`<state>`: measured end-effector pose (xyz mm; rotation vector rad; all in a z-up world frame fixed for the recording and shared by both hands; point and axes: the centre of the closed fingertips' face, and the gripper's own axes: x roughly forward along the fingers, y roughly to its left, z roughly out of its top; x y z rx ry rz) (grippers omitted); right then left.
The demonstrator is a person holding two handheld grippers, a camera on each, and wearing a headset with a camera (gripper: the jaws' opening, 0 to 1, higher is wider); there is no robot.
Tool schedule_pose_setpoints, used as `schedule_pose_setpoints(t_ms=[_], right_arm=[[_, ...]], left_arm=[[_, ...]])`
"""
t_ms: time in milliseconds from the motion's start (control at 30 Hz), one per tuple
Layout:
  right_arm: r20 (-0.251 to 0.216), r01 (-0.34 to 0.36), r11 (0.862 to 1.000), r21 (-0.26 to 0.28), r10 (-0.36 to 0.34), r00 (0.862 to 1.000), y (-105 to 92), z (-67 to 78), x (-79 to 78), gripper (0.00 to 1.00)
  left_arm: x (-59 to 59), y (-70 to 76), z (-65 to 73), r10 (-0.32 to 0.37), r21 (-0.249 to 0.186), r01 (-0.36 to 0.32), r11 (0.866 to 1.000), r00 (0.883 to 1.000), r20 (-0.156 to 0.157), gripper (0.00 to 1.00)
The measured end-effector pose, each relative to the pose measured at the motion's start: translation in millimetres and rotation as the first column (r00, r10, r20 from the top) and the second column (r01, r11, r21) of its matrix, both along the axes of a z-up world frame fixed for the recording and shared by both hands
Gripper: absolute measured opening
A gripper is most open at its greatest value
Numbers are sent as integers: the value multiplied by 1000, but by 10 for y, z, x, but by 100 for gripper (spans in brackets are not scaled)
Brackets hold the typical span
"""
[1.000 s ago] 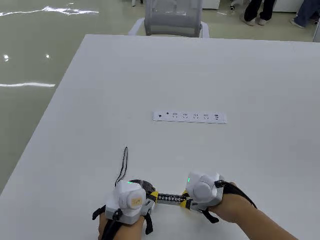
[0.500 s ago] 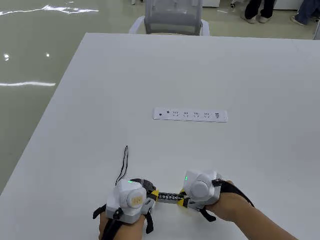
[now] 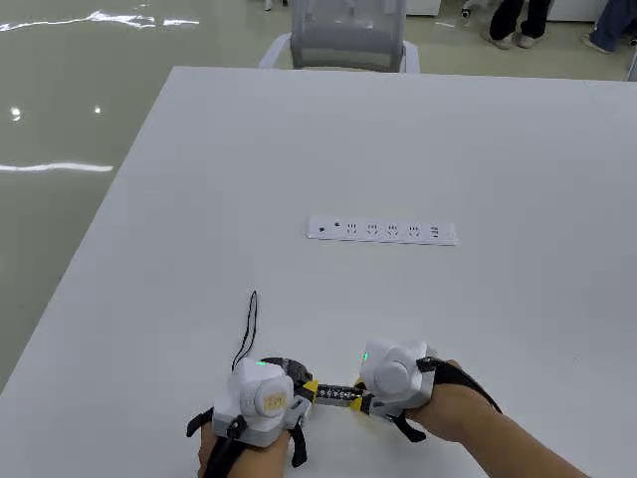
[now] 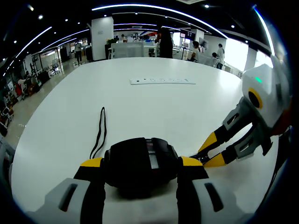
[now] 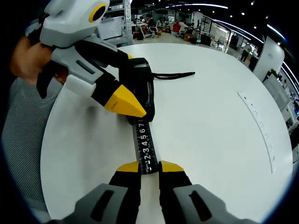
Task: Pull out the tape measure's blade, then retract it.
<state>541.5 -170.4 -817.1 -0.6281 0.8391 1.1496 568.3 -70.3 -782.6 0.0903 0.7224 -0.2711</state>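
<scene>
A black tape measure (image 4: pixel 140 163) rests on the white table, and my left gripper (image 4: pixel 140 164) is shut on its case. From the case (image 5: pixel 140 91) a short length of black blade (image 5: pixel 144 144) with white numbers runs to my right gripper (image 5: pixel 149 167), which is shut on the blade's end. In the head view the left gripper (image 3: pixel 299 390) and the right gripper (image 3: pixel 360 396) sit close together near the table's front edge, with the blade (image 3: pixel 336 394) stretched between them. A black wrist strap (image 3: pixel 246 329) trails from the case away from me.
A white power strip (image 3: pixel 382 231) lies flat in the middle of the table (image 3: pixel 398 139). A grey chair (image 3: pixel 343 35) stands at the far edge, with people's legs (image 3: pixel 518 20) beyond. The table's left edge drops to a glossy floor.
My right gripper has moved slightly left toward the left gripper, so less of the blade shows between them. The left gripper holds its place.
</scene>
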Motion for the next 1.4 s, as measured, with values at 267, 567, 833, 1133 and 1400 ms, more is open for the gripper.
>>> schedule_pose_setpoints(t_ms=[267,567,833,1133,1400], right_arm=[[1,-10,1000,7,10,1000,62,6,11,13],[0,-6,1000,16,6,1000,135,-6,33,13],[-1,-13,1000,19,13,1000,181,-20,43,13],[0,-14,1000,24,14,1000,228,-10,44,13],[0,-14,1000,27,14,1000,261,1,39,13]], left_arm=[[0,4,-4,-1,0,1,1000,1000,0,58],[0,6,-1,-1,-1,1,1000,1000,0,58],[3,4,1,-1,-2,1,1000,1000,-1,58],[1,0,-1,0,-4,0,1000,1000,-3,58],[-3,0,3,0,-3,0,1000,1000,-3,58]])
